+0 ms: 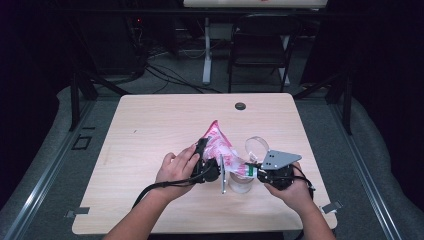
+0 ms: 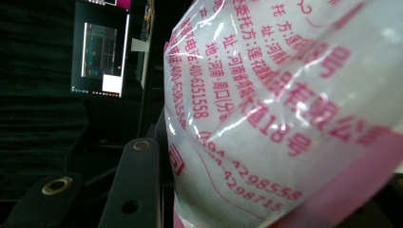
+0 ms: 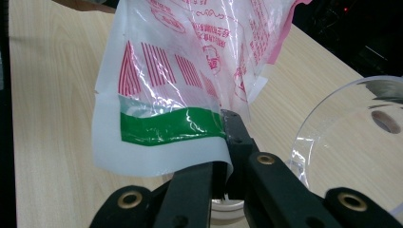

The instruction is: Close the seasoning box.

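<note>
A pink-and-white printed plastic bag (image 1: 219, 142) stands up off the wooden table (image 1: 150, 130) between my two grippers. My left gripper (image 1: 204, 149) is shut on the bag's bulging body; in the left gripper view the bag (image 2: 285, 104) presses against one black finger (image 2: 137, 185) and hides the other. My right gripper (image 3: 227, 142) is shut on the bag's flat corner by its green stripe (image 3: 166, 127), and in the high view it (image 1: 248, 171) sits just right of the bag. A clear round container (image 1: 256, 146) lies beside the right gripper.
Another clear round piece (image 1: 240, 184) sits on the table under the bag's low corner. A dark grommet (image 1: 240, 106) marks the table's far edge. A folding chair (image 1: 260, 45) and cables stand on the floor beyond. A lit screen (image 2: 100, 57) glows in the dark room.
</note>
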Tool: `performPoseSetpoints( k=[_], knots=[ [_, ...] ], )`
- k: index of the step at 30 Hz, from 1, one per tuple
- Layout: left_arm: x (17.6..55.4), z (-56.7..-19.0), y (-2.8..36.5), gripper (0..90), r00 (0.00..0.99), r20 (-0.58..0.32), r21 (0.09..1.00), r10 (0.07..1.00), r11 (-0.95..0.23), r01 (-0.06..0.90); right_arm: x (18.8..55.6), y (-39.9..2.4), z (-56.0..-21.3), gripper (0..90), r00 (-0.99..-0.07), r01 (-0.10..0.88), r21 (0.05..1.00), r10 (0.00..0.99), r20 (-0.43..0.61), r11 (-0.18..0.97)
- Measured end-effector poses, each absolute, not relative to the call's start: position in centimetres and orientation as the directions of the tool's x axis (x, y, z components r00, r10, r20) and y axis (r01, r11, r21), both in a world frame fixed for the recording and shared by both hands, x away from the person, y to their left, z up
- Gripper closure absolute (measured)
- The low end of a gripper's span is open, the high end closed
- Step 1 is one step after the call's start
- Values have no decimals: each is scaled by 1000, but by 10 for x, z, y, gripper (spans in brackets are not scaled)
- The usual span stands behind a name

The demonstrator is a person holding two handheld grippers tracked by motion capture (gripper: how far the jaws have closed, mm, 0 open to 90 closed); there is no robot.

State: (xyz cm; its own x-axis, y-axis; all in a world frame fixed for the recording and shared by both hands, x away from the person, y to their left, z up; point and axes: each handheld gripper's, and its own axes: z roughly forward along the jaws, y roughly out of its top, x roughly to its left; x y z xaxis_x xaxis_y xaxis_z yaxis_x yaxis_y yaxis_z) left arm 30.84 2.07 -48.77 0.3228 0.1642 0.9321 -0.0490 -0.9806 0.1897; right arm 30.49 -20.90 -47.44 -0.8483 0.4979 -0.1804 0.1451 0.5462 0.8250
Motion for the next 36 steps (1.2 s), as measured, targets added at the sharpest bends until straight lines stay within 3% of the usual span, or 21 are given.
performPoseSetpoints(
  k=[36],
  knots=[
    [308,-484,22,634,320,934,184,158,-982,-52,306,-206,-478,900,-853,150,820,491,-175,552]
  ],
)
